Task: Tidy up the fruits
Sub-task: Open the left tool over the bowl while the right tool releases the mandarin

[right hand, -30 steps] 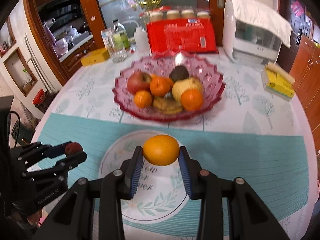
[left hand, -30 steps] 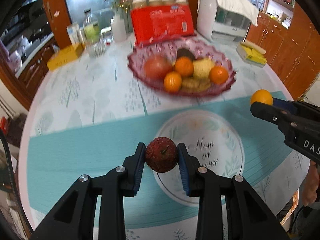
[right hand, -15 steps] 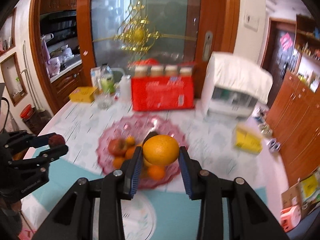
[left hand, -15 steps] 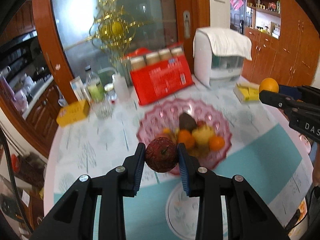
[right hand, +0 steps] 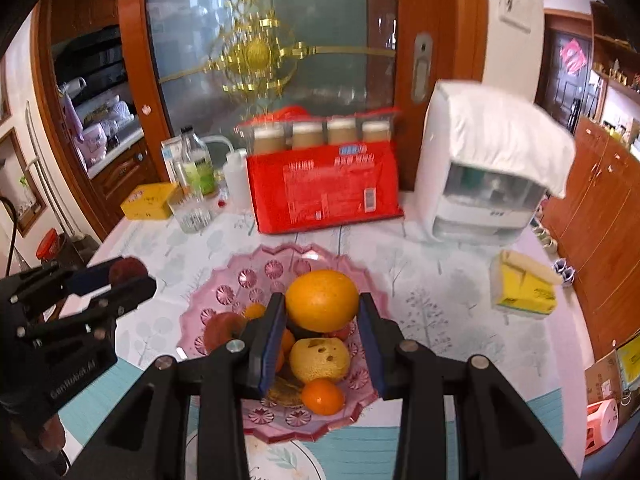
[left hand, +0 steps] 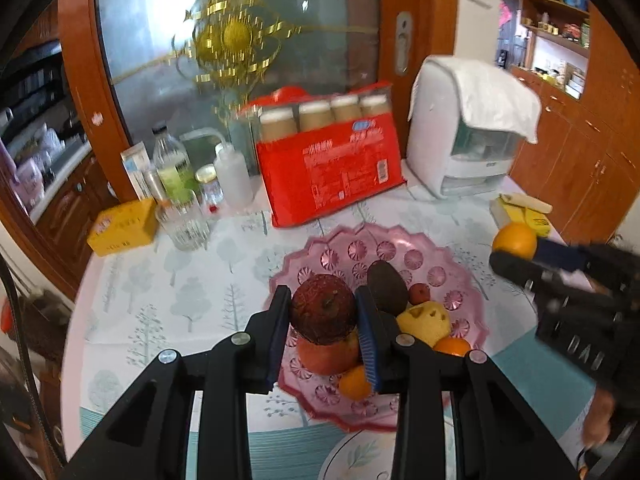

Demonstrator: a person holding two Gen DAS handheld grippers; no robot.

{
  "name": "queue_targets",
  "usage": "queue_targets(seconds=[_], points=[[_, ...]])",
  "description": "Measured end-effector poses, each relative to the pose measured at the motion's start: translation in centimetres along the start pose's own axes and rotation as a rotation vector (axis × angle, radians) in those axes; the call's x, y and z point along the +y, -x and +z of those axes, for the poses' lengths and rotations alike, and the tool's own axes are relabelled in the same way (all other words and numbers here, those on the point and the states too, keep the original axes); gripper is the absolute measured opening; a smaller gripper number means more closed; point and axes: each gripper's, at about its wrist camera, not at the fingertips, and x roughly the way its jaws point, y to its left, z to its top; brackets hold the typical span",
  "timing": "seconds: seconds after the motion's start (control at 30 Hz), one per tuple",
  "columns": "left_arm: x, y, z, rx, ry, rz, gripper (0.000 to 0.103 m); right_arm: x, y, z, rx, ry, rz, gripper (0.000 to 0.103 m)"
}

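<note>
1. the left gripper [left hand: 323, 316] is clamped on a dark red fruit [left hand: 323, 309], held above the near left part of the pink glass bowl [left hand: 460, 276].
2. the right gripper [right hand: 322, 330] is clamped on an orange [right hand: 322, 300], held above the bowl's middle [right hand: 224, 292].
3. the bowl already holds an apple [left hand: 328, 354], a yellow fruit [right hand: 319, 360] and small oranges [right hand: 323, 397], so aim each piece at a bare gap.
4. lower until the fruit rests before letting go; a drop could chip the glass.
5. release 1 hand at a time so the 2 claws stay apart.
</note>
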Motion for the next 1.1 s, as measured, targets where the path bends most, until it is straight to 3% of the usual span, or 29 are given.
queue_targets(seconds=[0.33,0.53,0.8,0.83,0.87,0.93,1.1], points=[[-0.9,-8.3,-0.5,0.073,0.063,-0.021,0.031,-1.1,-8.7,-2.3,0.146,-0.024,0.030,0.037],[-1.1,-12.7,-1.2,0.133,0.076,-0.010,0.031,-1.7,-11.2,-3.1,0.171,-0.034,0.048,0.037],[-1.3,-15.4,-1.7,0.180,0.057,0.003,0.032,-1.8,-13.7,-3.9,0.188,-0.056,0.054,0.038],[-1.3,-15.5,-1.7,0.181,0.054,0.004,0.039,-1.8,-13.8,-3.9,0.189,-0.058,0.054,0.038],[-1.3,-15.6,-1.8,0.183,0.052,0.006,0.053,-1.9,-13.9,-3.9,0.189,-0.061,0.058,0.040],[-1.2,-15.6,-1.8,0.175,0.055,0.038,0.066,-2.0,-14.0,-3.9,0.183,-0.070,0.060,0.041],[-0.6,-15.3,-1.8,0.164,0.073,0.042,0.076,-2.5,-13.9,-3.9,0.169,-0.098,0.063,0.042]])
